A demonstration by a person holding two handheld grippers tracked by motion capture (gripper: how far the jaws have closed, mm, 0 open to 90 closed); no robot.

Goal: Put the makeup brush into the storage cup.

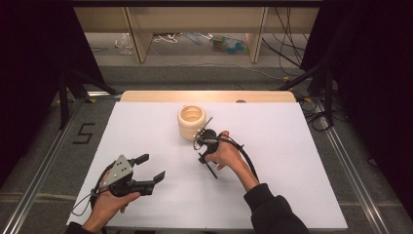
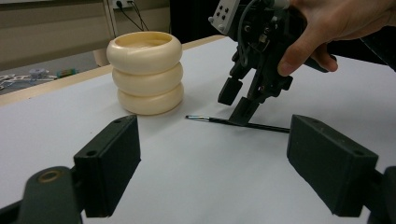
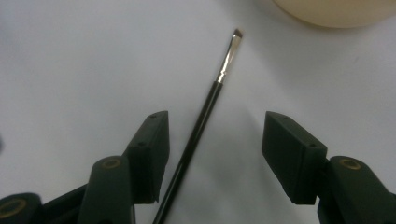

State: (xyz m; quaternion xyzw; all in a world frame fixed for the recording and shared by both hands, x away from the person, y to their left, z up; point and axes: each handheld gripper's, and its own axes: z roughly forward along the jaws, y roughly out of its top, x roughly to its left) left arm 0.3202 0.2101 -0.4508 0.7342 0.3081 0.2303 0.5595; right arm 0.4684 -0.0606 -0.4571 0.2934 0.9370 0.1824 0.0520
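Near the middle of the white worktop, the right gripper hangs jaws wide open over a thin paintbrush lying flat beside the cream holder. That skinny handle could easily roll or skid away. Left gripper is open, empty.

Cream ribbed holder, black brush w/ silver ferrule, white table.
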